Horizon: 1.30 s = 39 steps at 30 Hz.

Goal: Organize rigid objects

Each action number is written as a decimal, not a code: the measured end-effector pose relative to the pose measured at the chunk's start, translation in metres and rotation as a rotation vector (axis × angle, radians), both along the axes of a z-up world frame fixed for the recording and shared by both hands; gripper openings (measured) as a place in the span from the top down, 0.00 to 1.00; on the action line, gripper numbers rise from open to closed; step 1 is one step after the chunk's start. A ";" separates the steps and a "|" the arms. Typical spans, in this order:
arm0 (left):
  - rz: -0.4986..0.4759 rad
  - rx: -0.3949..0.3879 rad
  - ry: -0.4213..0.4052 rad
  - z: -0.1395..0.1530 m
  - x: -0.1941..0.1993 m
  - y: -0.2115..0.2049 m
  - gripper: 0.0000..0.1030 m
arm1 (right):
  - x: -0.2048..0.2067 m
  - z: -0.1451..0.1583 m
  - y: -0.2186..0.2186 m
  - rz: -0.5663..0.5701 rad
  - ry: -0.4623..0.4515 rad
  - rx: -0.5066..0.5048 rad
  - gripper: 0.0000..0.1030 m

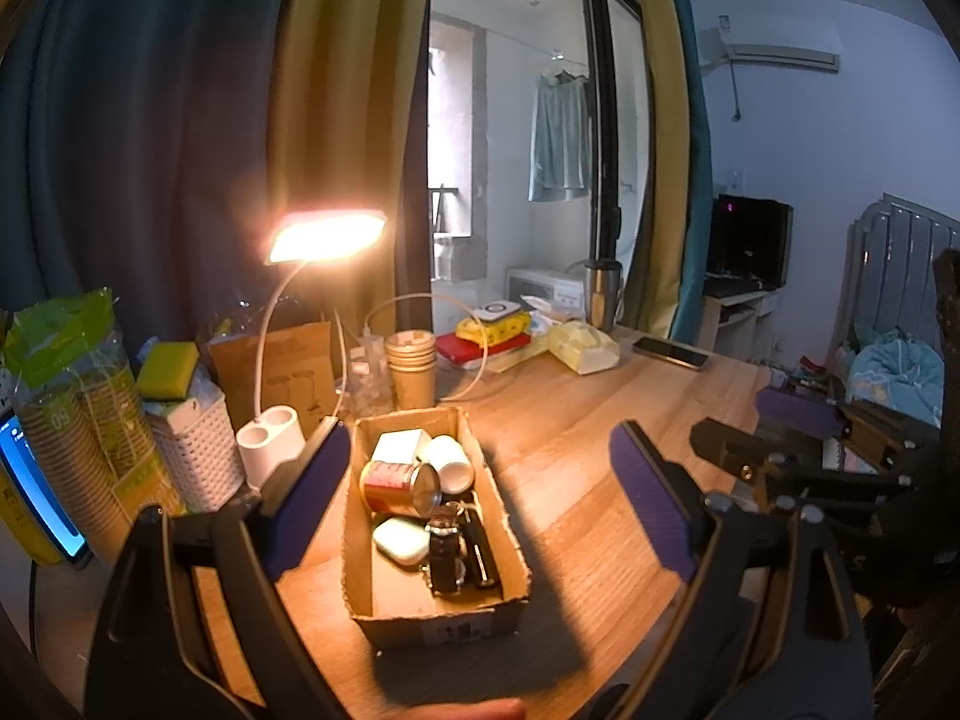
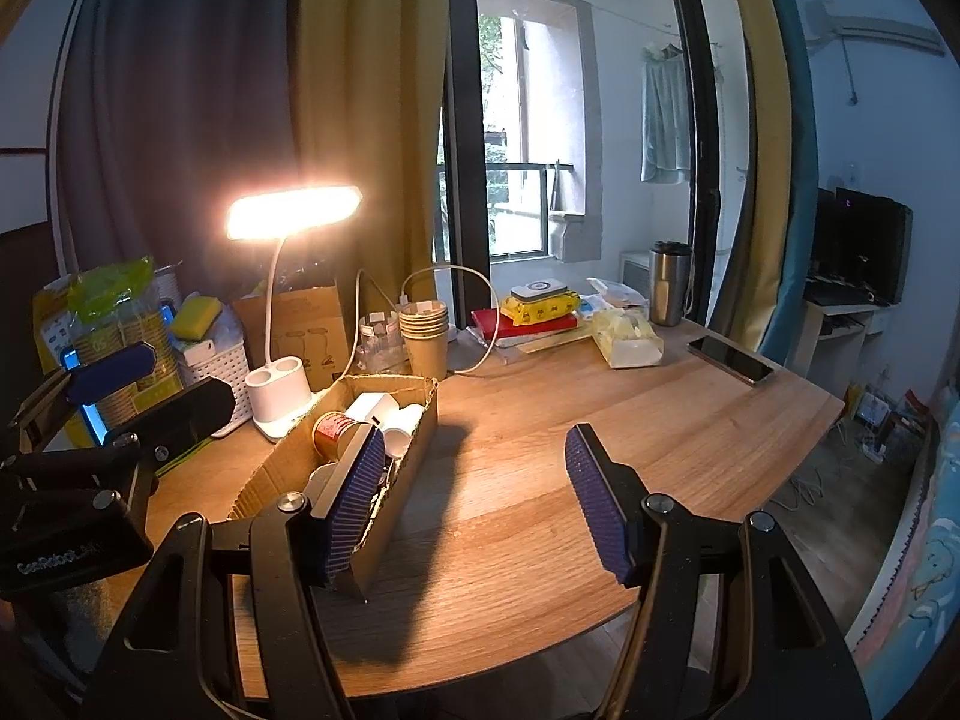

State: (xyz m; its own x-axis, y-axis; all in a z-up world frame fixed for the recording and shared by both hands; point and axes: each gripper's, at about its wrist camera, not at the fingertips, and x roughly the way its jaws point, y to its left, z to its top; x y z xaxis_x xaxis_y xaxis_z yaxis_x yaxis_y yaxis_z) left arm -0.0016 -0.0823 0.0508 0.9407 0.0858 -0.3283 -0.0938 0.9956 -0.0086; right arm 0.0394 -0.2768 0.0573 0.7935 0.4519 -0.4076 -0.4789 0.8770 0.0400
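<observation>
Left gripper (image 1: 480, 492) is hovering spread, empty, over the cardboard box (image 1: 510, 552) near the table's (image 1: 570, 432) left edge; right gripper (image 2: 474, 498) likewise (nothing pinched). Can (image 1: 399, 486), cups, cases are sitting inside; probably finishing up, next checking for strays.

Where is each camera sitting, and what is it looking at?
Left wrist: on the left gripper, looking down at the cardboard box; own open fingers, fingertip at bottom, right gripper at right.
Right wrist: on the right gripper, facing the wooden desk; own open fingers, left gripper at left.
Shared: box, desk lamp, paper cups.
</observation>
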 end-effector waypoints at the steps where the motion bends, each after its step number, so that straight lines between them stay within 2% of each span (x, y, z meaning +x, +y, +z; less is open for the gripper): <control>1: 0.000 0.000 -0.001 0.000 0.000 -0.001 0.13 | 0.000 0.000 0.000 -0.001 -0.001 -0.001 0.36; 39: -0.002 -0.001 -0.001 0.001 -0.001 -0.003 0.13 | 0.000 -0.001 0.002 0.002 0.003 -0.007 0.36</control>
